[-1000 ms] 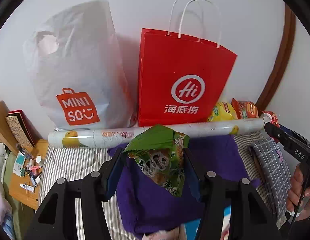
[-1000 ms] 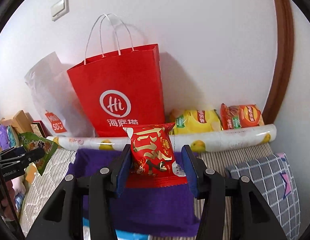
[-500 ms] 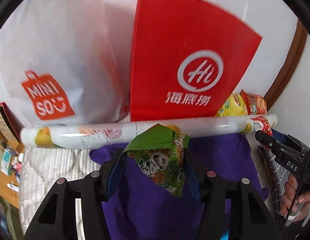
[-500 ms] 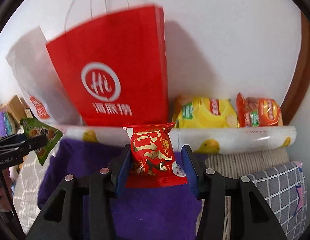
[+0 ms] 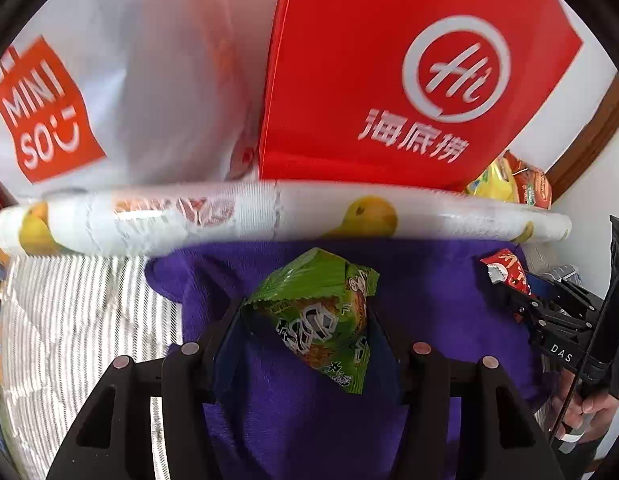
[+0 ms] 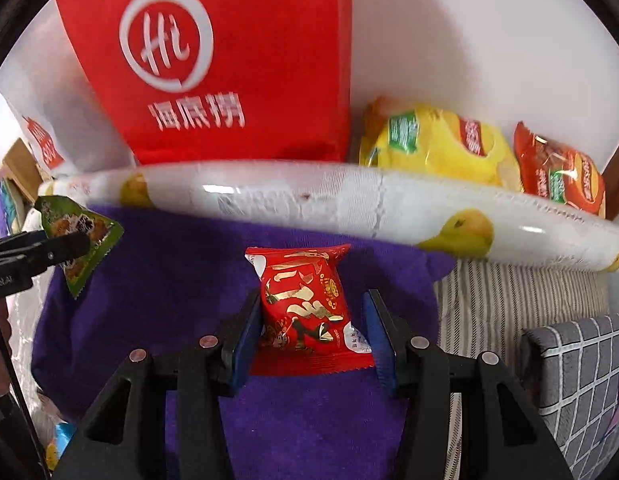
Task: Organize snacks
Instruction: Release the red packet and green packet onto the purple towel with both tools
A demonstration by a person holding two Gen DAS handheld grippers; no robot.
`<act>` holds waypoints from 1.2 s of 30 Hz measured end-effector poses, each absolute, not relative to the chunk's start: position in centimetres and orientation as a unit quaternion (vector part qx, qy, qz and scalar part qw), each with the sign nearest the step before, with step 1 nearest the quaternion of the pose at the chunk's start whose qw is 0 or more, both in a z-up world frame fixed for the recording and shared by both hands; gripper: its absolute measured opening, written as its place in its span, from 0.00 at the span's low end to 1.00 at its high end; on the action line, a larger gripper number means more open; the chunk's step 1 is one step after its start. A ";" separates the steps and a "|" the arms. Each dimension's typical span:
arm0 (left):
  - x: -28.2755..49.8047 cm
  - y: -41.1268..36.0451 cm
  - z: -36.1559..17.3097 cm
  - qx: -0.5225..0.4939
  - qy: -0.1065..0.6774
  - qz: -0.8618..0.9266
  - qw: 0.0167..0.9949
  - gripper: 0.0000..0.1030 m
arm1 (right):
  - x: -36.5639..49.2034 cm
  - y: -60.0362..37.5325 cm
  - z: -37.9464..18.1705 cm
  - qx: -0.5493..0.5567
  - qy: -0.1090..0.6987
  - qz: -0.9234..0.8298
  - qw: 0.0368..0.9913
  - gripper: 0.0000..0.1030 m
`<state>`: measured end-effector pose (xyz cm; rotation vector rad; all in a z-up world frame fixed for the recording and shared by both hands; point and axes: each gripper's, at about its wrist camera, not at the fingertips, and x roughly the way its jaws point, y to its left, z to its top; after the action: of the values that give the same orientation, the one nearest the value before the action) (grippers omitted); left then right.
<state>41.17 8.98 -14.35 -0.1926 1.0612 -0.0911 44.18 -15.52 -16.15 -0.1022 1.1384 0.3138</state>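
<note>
My left gripper (image 5: 305, 316) is shut on a green snack packet (image 5: 321, 316), held above a purple cloth (image 5: 293, 420). My right gripper (image 6: 311, 320) is shut on a red snack packet (image 6: 305, 308) with gold lettering, above the same purple cloth (image 6: 177, 288). The green packet also shows at the left of the right wrist view (image 6: 81, 236). The red packet also shows at the right of the left wrist view (image 5: 505, 274). A red paper bag (image 5: 409, 76) and a white Miniso plastic bag (image 5: 109, 80) stand close ahead against the wall.
A long white roll with fruit print (image 6: 329, 204) lies across in front of the bags. A yellow chip bag (image 6: 433, 144) and an orange chip bag (image 6: 561, 168) lie behind it at the right. Striped bedding (image 5: 81, 312) and a grey checked cushion (image 6: 581, 376) flank the cloth.
Both grippers have moved forward toward the bags and the roll, which now loom larger. Each still holds its packet.
</note>
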 end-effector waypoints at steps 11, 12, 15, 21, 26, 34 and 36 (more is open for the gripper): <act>41.9 8.7 -16.1 -0.109 0.532 -0.057 0.838 0.54 | 44.3 -15.3 -17.8 -0.062 0.555 0.139 0.818 0.49; 41.9 8.8 -16.2 -0.110 0.534 -0.056 0.837 0.54 | 44.2 -15.2 -17.9 -0.065 0.556 0.140 0.817 0.49; 42.0 8.6 -16.4 -0.111 0.535 -0.053 0.836 0.54 | 44.4 -15.0 -18.2 -0.066 0.556 0.138 0.817 0.50; 42.0 8.6 -16.3 -0.113 0.533 -0.059 0.837 0.54 | 44.2 -14.9 -17.4 -0.063 0.543 0.143 0.825 0.61; 42.0 8.5 -16.2 -0.121 0.541 -0.069 0.829 0.63 | 43.1 -14.5 -14.8 -0.061 0.510 0.152 0.845 0.65; 41.4 7.9 -14.0 -0.107 0.523 -0.058 0.844 0.69 | 40.9 -15.2 -10.9 -0.039 0.472 0.144 0.869 0.66; 40.9 7.9 -13.0 -0.106 0.513 -0.059 0.850 0.69 | 40.1 -15.6 -10.8 -0.026 0.472 0.145 0.869 0.66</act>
<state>40.94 7.93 -13.02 -0.2229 1.0813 -0.1234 40.12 -15.59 -10.84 -0.0537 0.9869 0.3038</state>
